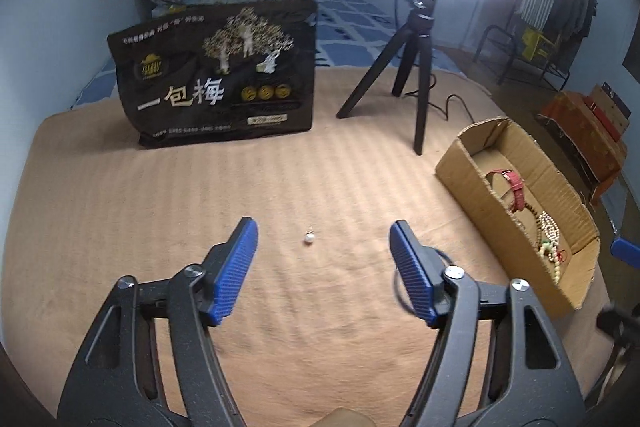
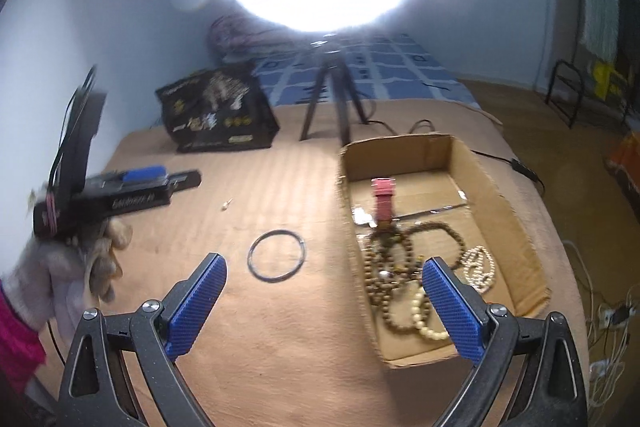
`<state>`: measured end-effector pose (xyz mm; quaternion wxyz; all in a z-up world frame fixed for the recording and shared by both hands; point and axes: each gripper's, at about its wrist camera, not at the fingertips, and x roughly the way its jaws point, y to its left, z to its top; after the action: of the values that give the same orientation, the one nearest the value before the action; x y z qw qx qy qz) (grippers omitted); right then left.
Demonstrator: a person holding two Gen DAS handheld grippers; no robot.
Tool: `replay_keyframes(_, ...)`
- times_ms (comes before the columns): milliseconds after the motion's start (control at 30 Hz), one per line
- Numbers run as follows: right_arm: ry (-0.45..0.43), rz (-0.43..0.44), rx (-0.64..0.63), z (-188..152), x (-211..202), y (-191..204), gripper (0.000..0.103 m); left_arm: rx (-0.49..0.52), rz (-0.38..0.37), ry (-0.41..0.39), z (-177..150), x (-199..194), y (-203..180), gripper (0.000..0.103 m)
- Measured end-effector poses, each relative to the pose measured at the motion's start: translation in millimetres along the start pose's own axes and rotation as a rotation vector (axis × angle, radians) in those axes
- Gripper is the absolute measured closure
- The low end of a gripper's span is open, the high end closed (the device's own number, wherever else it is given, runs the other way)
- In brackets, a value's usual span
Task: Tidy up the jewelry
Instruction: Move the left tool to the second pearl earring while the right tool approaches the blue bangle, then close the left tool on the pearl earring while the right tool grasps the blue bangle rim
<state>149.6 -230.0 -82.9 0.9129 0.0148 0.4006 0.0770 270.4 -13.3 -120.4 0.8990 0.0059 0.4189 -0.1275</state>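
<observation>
Tan blanket [image 1: 120, 207] under small pearl earring [image 1: 309, 237]

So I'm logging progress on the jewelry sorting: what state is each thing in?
Left gripper: open, empty.
Right gripper: open, empty.
Cardboard box: open-topped, holding a pink watch and bead strands.
Pearl earring: loose on the blanket.
Dark bangle: flat on the blanket.
</observation>
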Motion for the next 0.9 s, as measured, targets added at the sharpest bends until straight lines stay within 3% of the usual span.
replay_keyframes(333, 0.081, 0.001, -0.035, -11, 52, 38, 0.009, 0.011, -0.044, 0.049, -13, 29, 18, 0.060)
replay_keyframes(533, 0.100, -0.066, -0.066, -17, 86, 57, 0.010, 0.020, -0.092, 0.078, -29, 51, 24, 0.061)
replay_keyframes(900, 0.097, -0.113, 0.062, -25, 124, 55, 0.010, 0.068, -0.125, 0.069, -36, 71, 27, 0.064)
